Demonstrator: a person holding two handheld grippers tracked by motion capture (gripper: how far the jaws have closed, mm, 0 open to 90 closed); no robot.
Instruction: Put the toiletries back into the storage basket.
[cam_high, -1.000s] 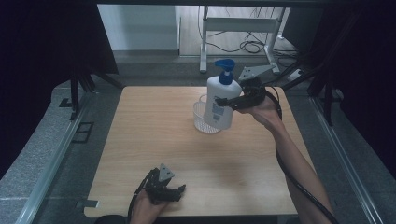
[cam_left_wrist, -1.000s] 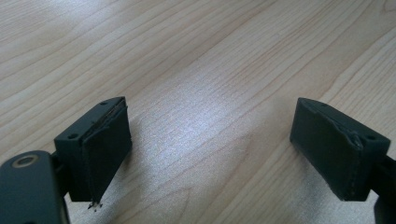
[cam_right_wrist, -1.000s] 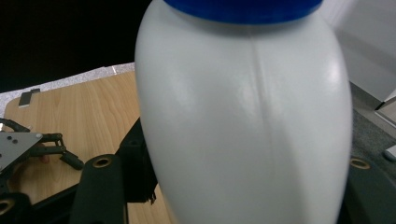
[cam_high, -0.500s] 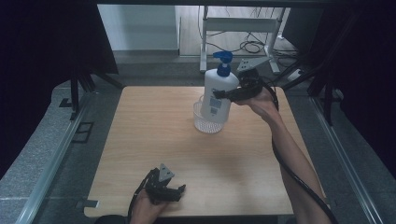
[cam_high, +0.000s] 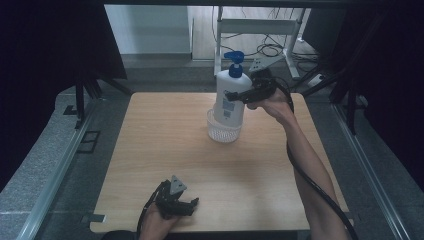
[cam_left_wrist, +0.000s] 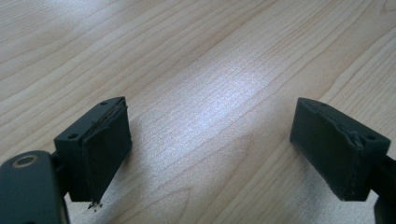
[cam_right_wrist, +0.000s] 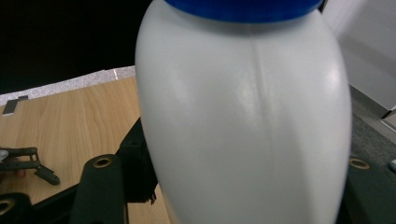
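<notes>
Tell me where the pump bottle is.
In the high view the pump bottle stands at the table's far middle, gripped by the right tongs, over a clear cup.

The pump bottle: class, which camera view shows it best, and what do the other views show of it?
The high view: the whole white pump bottle shows, blue pump on top, held upright in the right tongs over the clear cup. The right gripper view has its white body close up, cropped. The left gripper view looks at bare table.
</notes>
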